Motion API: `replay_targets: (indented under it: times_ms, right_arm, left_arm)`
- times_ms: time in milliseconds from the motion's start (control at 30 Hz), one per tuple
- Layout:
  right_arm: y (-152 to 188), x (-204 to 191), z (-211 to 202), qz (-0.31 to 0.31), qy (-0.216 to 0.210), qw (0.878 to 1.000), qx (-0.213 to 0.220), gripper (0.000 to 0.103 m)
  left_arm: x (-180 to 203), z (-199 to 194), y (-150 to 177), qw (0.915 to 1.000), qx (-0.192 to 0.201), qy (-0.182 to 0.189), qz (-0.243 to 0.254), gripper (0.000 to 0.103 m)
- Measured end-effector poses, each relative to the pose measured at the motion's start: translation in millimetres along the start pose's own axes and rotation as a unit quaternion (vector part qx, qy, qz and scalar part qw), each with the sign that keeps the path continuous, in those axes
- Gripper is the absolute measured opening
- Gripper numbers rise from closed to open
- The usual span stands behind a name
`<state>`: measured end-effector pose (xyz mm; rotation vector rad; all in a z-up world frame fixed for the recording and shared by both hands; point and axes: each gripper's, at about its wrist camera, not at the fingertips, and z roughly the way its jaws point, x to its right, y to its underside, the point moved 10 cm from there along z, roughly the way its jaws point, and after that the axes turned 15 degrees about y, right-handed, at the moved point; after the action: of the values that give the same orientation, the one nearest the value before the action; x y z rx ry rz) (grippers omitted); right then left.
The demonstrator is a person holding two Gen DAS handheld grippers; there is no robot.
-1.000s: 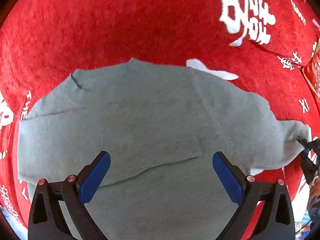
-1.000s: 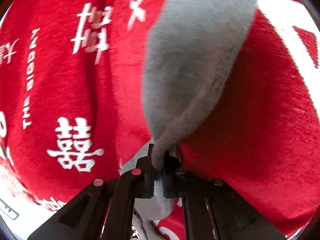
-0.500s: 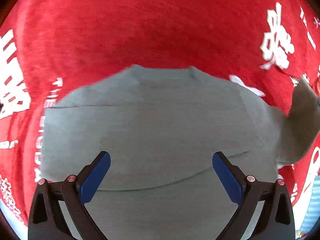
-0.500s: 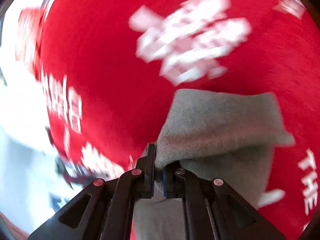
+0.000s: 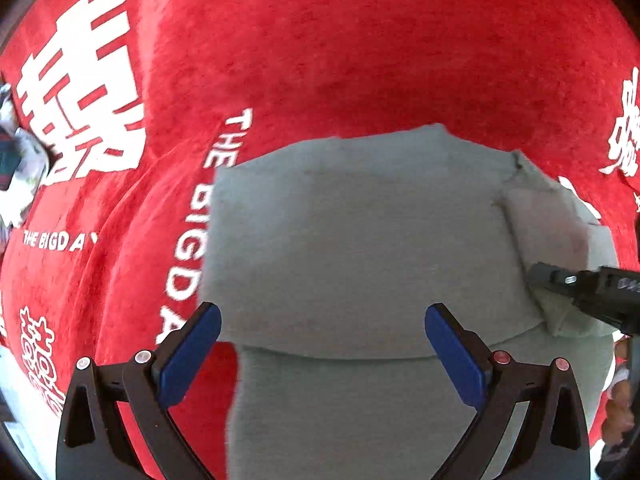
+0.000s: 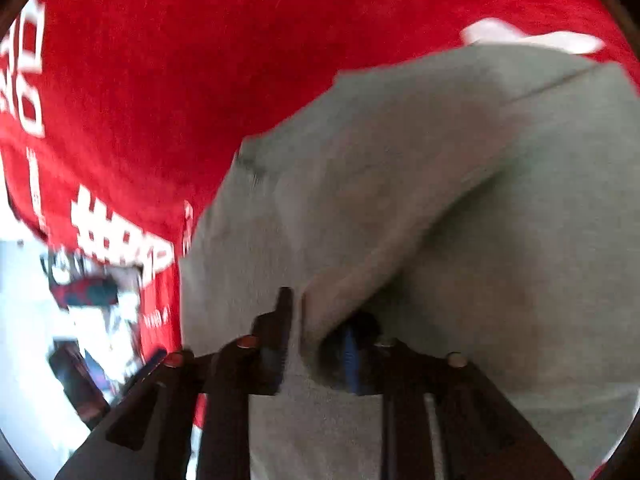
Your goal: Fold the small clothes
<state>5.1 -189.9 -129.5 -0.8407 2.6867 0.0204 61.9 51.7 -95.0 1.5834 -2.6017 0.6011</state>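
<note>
A big red cloth (image 5: 360,52) with white letters and signs covers everything. At nine o'clock, past its edge, the floor (image 6: 24,320) looks pale and bright.

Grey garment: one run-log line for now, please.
grey garment: sleeve folded in | right tool: opening, sleeve between | left tool: open, above | red cloth

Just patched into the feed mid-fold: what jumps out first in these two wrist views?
A grey garment fills the middle of both views, spread on a bright red cloth printed with big white characters. The right claw sits at the garment's right side, where its jaws have just been opening with the folded-over sleeve between them. The left claw hovers wide open above the lower part, holding nothing.
</note>
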Motion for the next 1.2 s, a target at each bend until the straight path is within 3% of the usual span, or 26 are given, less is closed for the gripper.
replay_targets:
  times_ms: [67, 133, 167, 267, 400, 567, 633, 700, 867, 933, 1033, 1167, 1200]
  right_arm:
    - [-12.6, 9.1, -6.7, 0.026, 0.004, 0.999, 0.02, 0.03]
    - [-26.0, 2.0, -11.9, 0.022, 0.009, 0.999, 0.043, 0.006]
    - [-30.1, -6.7, -15.3, 0.001, 0.017, 0.998, 0.055, 0.006]
    - [-27.0, -69.2, -19.9, -0.13, 0.04, 0.987, 0.081, 0.006]
    - [16.9, -121.5, 12.0, -0.282, 0.089, 0.953, 0.067, 0.007]
    - [66.7, -114.8, 51.4, -0.363, 0.154, 0.919, 0.009, 0.018]
    - [72.7, -110.2, 43.3, -0.361, 0.146, 0.921, 0.014, 0.037]
    - [72.6, -95.3, 28.8, -0.332, 0.136, 0.933, 0.011, 0.05]
    - [64.1, -15.4, -6.6, -0.163, 0.104, 0.981, -0.022, 0.051]
    - [60.1, 24.3, -17.2, -0.083, 0.092, 0.992, -0.033, 0.051]
    - [53.9, 76.6, -30.8, 0.041, 0.066, 0.997, -0.03, 0.051]
    - [33.4, 102.5, -36.6, 0.143, 0.014, 0.99, -0.005, 0.05]
    - [27.8, 104.7, -38.5, 0.151, 0.011, 0.989, 0.003, 0.037]
  left_arm:
    - [-9.9, -0.8, 2.9, 1.0, -0.001, 0.005, -0.007, 0.102]
    - [-19.0, -3.4, 4.6, 0.9998, 0.001, 0.015, -0.016, 0.102]
    - [-22.4, -5.6, 4.9, 0.9996, 0.003, 0.021, -0.02, 0.102]
    - [-31.2, -15.7, 2.9, 0.9984, 0.016, 0.046, -0.031, 0.102]
    - [-47.4, -23.2, 0.7, 0.9966, 0.025, 0.06, -0.051, 0.102]
    - [-61.5, -23.4, 2.6, 0.9941, 0.023, 0.073, -0.077, 0.102]
    - [-60.3, -20.2, 4.1, 0.9939, 0.018, 0.078, -0.075, 0.102]
    - [-54.5, -16.9, 4.8, 0.9935, 0.013, 0.088, -0.072, 0.102]
    - [-25.4, 3.5, 4.3, 0.989, -0.015, 0.132, -0.067, 0.102]
    - [-16.0, 11.7, 2.6, 0.9869, -0.022, 0.143, -0.072, 0.102]
    - [-6.0, 24.6, 0.0, 0.9836, -0.032, 0.156, -0.084, 0.102]
    - [-1.4, 32.7, -7.4, 0.9821, -0.03, 0.157, -0.099, 0.102]
    - [-2.5, 34.6, -9.4, 0.9823, -0.027, 0.154, -0.102, 0.094]
